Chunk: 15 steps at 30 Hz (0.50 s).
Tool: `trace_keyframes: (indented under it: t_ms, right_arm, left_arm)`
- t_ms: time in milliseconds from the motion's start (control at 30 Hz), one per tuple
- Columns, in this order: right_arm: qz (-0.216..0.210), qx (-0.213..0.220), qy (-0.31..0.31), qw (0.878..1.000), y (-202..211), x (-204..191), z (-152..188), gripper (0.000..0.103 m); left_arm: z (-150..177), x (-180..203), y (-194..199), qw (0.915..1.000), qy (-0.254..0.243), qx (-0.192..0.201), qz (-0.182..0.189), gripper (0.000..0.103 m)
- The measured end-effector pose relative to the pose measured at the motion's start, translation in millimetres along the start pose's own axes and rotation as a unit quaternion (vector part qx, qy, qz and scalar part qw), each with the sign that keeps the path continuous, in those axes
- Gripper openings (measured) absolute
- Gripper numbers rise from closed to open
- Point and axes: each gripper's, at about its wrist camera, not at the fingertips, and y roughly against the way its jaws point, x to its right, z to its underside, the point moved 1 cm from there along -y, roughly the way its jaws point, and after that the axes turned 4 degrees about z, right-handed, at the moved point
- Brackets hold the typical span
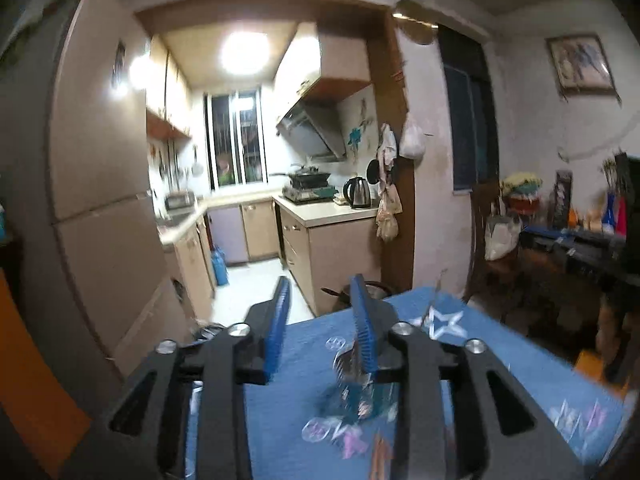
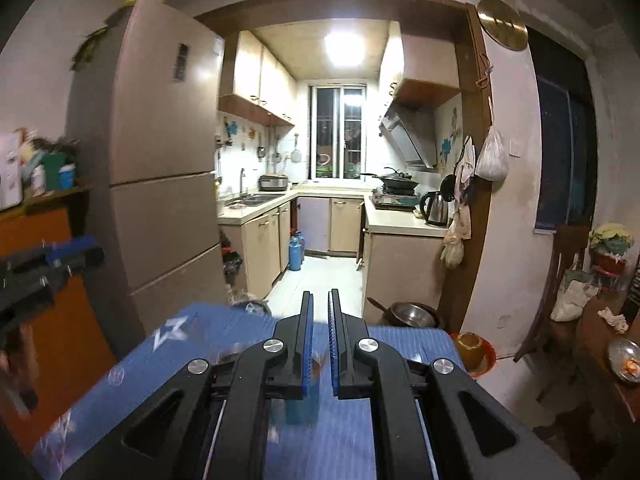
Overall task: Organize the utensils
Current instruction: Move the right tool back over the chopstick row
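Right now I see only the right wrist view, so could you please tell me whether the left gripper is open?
Observer: Yes, the left gripper is open, with nothing pressed between its jaws.
Operator: Thank you. Is any utensil near it?
Observer: A blurred shiny utensil shows beside its right-hand finger, over the blue tablecloth; I cannot tell its kind.
Operator: Is anything on the wall further right?
Observer: A framed picture hangs there.
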Motion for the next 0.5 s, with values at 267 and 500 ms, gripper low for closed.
trace_keyframes:
  t_ms: [267, 500]
  right_arm:
    - [0.000, -0.073, 0.003, 0.997, 108.7, 17.4, 142.1, 0.009]
    - [0.018, -0.154, -0.042, 0.987, 145.6, 22.4, 249.2, 0.009]
  left_arm:
    - [110.4, 7.0, 73.3, 0.9909, -0.045, -0.126, -0.008, 0.040]
    - [209.6, 0.0, 90.7, 0.9760, -0.004, -0.217, -0.022, 0.040]
